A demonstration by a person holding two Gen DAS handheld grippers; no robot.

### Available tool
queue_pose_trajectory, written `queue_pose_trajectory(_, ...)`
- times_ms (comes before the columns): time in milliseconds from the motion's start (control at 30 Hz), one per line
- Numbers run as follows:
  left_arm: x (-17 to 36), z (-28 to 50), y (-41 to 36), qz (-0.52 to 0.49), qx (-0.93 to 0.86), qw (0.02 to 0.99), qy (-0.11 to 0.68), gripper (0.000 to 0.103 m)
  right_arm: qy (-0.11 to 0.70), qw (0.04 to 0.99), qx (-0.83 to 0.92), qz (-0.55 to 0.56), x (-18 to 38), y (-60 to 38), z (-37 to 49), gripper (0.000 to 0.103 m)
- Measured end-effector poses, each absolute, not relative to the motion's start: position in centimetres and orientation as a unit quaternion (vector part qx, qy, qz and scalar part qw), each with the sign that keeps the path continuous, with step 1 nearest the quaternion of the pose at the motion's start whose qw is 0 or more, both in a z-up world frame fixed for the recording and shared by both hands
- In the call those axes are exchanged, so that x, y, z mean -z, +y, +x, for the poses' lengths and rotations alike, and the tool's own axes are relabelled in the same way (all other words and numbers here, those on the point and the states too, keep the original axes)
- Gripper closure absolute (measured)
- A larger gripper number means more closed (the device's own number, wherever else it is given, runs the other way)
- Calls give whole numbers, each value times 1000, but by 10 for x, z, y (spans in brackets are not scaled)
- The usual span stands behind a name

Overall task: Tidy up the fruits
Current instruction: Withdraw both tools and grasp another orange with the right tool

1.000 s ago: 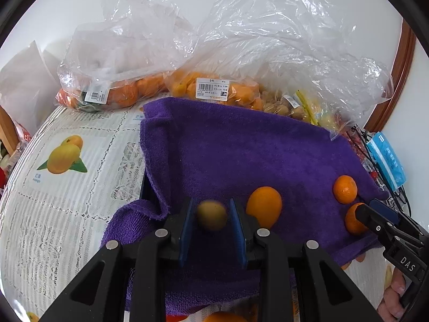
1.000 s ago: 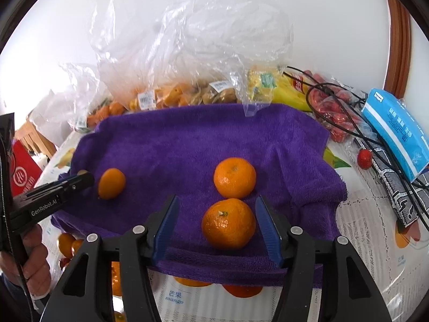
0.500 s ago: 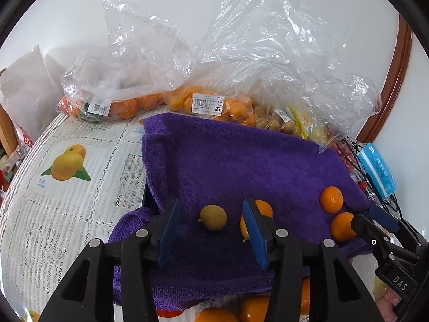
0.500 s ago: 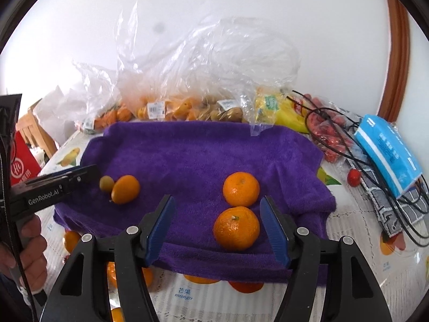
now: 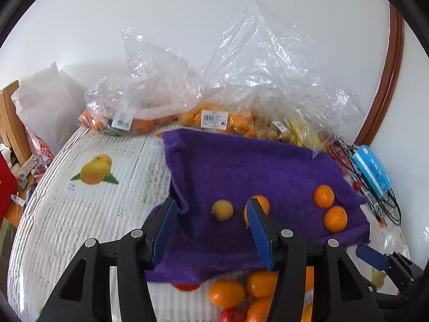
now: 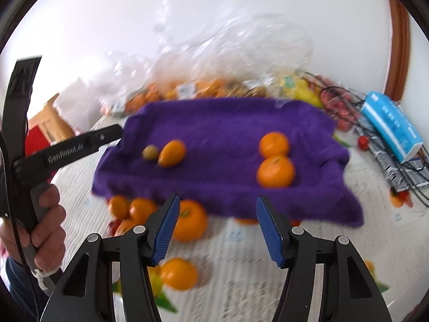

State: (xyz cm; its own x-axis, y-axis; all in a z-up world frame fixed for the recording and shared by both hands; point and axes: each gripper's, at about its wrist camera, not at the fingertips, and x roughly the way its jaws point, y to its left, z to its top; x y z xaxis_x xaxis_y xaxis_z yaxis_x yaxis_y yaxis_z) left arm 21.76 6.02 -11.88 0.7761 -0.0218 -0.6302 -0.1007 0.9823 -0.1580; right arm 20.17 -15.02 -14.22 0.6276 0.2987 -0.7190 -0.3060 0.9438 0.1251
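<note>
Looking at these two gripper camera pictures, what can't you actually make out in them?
- Left wrist view: part of the oval orange fruit, hidden behind the left gripper.
- Left wrist view: price label print on the bag, too small.
- Right wrist view: bagged fruit, blurred by motion.
- Right wrist view: fruit under the purple towel edge.

Two fisheye wrist views look forward and downward between each hand-held gripper's fingers, from near the desk's front edge toward the back wall. Both share the purple towel, seen close.
</note>
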Motion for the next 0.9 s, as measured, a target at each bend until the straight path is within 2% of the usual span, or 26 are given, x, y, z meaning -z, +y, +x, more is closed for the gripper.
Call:
queue_pose_trajectory(100, 122, 202, 64, -84, -26, 937, 337, 51, 413, 893, -176, -9, 152, -141, 192, 47)
queue_pose_trajectory(367, 135, 165, 84, -96, -24, 929, 357, 48, 439, 879, -187, -16, 176, -128, 163, 48)
queue_pose_trajectory(433, 139, 160, 87, -99, -20, 926, 364, 48, 448, 876, -179, -16, 182, -127, 161, 54)
queue_pose_trajectory(467, 142, 157, 88, -98, -19, 924, 368, 48, 451, 875, -177, -12, 185, -128, 161, 64)
queue_pose_trajectory(500, 145, 153, 88, -98, -19, 923, 372, 48, 454, 873, -176, -6, 188, -129, 161, 67)
queue_pose_trajectory(900, 160, 150, 67, -109, 28, 914, 391, 48, 415, 902, -116, -9, 177, -176, 151, 67)
